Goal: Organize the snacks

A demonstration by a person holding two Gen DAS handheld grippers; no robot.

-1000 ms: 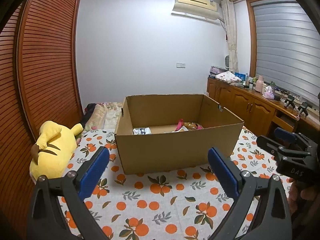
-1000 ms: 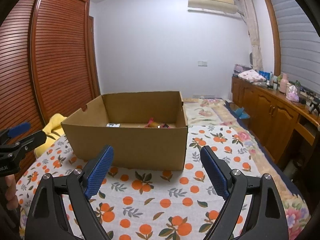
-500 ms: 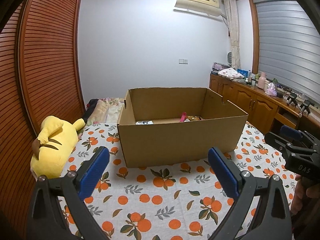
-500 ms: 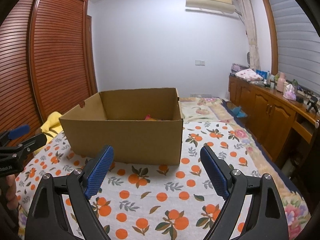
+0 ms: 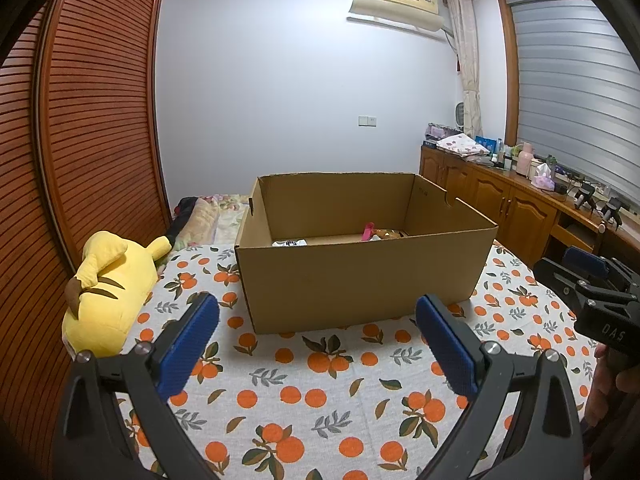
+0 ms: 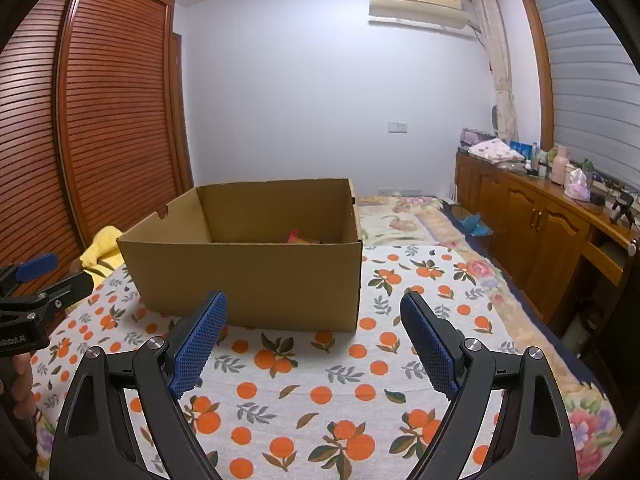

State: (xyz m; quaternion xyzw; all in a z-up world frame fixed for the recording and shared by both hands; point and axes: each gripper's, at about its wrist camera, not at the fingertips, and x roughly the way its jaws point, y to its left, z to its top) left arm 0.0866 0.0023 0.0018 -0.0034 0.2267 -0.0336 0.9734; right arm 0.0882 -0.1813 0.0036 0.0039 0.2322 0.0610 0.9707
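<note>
Clearly the snacks (image 5: 380,234) sit low in the cardboard box (image 5: 360,280), which stands on the orange-print bedspread (image 5: 320,392); only a pink packet edge, a brownish wrapper and a white pack (image 5: 290,243) show over the front wall, so what they are is hard to tell. They look like light, crinkly packets, probably slippery and easy to crush, best pinched gently across a flat seam or end. The box is stiff but thin-walled and would flex if taken by one rim. Both tools are released and empty: the left gripper (image 5: 318,334) and the right gripper (image 6: 314,334) have jaws spread wide, tilted slightly downward at the box's near side, short of it. A yellow plush toy (image 5: 108,284) lies to the left.
</note>
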